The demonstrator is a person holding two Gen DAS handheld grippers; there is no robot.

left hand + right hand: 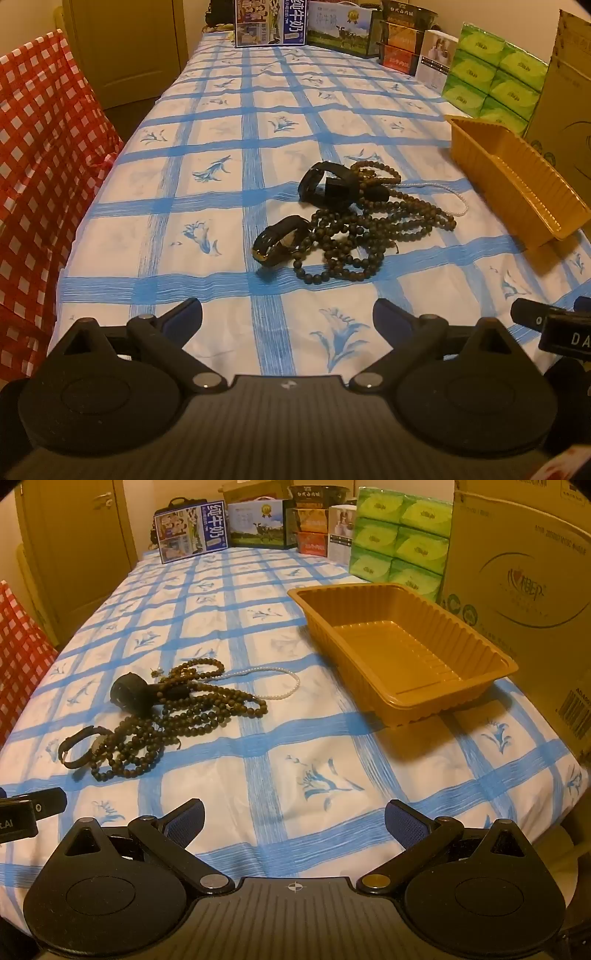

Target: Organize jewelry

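A heap of jewelry lies on the blue-checked tablecloth: dark wooden bead strands (369, 236) (192, 709), a black watch (328, 184) (131, 692), a black bracelet with a gold clasp (279, 242) (75, 747) and a thin white pearl chain (443, 195) (273, 683). An empty orange plastic tray (517, 184) (402, 650) stands to the right of the heap. My left gripper (288, 317) is open, above the cloth in front of the heap. My right gripper (293, 821) is open with nothing between its fingers, in front of the tray and to the right of the heap.
Milk cartons and boxes (271, 22) (192, 530) line the far end. Green tissue packs (491, 77) (399, 539) and a big cardboard box (517, 590) stand along the right side. A red checked cloth (40, 155) hangs beyond the table's left edge.
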